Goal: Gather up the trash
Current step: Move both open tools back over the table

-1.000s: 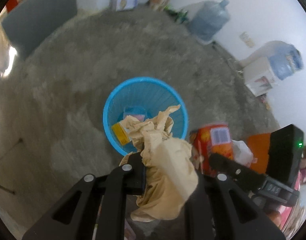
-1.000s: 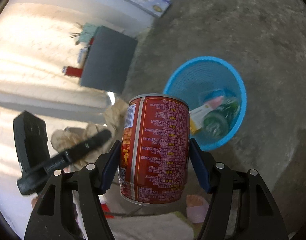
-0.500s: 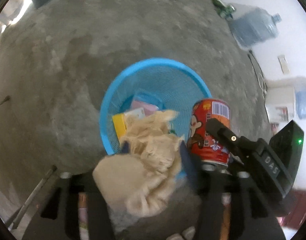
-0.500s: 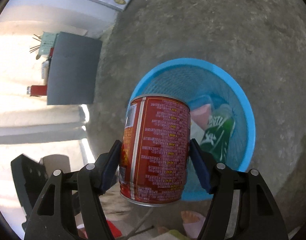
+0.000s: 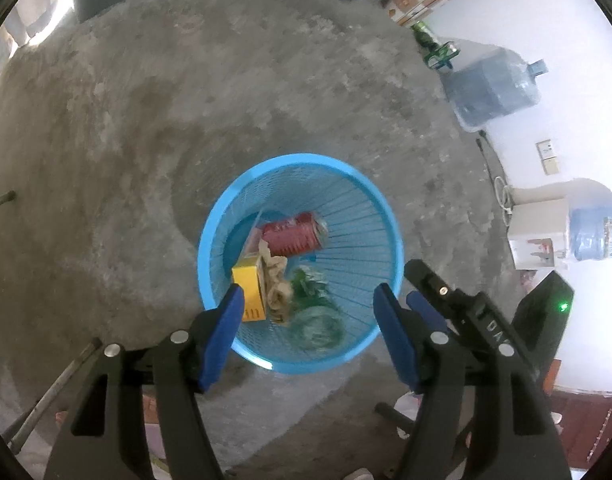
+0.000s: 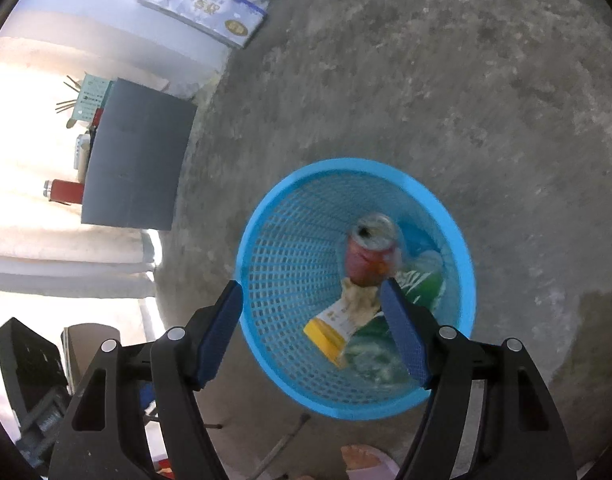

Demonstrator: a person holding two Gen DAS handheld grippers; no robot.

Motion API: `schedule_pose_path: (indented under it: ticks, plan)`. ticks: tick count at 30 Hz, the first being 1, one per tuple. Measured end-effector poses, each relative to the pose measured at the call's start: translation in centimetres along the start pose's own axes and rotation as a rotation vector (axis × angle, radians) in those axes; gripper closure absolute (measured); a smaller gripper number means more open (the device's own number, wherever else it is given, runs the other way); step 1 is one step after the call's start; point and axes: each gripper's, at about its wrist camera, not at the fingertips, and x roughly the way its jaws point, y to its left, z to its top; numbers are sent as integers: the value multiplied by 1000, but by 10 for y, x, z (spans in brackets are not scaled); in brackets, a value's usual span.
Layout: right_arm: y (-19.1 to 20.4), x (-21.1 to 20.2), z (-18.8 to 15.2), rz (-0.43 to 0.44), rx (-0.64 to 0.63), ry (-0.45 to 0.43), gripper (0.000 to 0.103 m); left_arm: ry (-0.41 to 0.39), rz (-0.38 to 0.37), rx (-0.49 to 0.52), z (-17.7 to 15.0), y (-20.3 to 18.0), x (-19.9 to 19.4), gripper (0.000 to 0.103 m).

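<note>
Concrete floor (image 5: 186,100); both grippers, left gripper (image 5: 307,312) and right gripper (image 6: 311,306), hover spread, empty, over blue basket (image 5: 389,216). Red can (image 5: 294,234) at basket's 12 o'clock; only right view shows its opened top.

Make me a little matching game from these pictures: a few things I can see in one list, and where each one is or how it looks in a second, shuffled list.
Things:
1. red can
2. blue basket
3. water jug
4. left gripper

Descriptions:
A. against the white wall
B. standing on the concrete floor, holding trash
C. open and empty, above the basket
D. lying among the trash inside the basket

Pairs: 1-D, 2-B, 3-A, 4-C
</note>
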Motion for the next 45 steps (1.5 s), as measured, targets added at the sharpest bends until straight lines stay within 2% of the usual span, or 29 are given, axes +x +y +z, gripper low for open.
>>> schedule_pose_path:
  ticks: [7,12,14,17,21,24,28,37,45]
  plan:
    - [6,-40,-22,35,-56,-53,34,-43,-84,23,-15,-6,-63,37]
    - [20,-87,-54,76,-139,-97,34,-155,-146,64,-41,7,-146,36]
    - [27,-104,-69,82,-173,-111,34,-201,-167,82,-54,16,-177,34]
    - [41,-129,-93,101,-225,-127,27,-271,-190,121,-82,35,-228,32]
    - [69,-160,-130,138,-309,-147,22,-350,-218,130,-132,70,-290,28]
    - [90,-176,-152,172,-369,-158,19,-449,-164,155,-175,94,-328,22]
    - [130,-190,-187,239,-489,-143,17,-578,-36,150,-233,133,-361,17]
    - [213,-186,-254,258,-766,-52,11,-712,68,-50,-332,238,-395,13]
    - [261,-164,-312,262,-895,67,10,-780,211,-198,-386,311,-419,12]
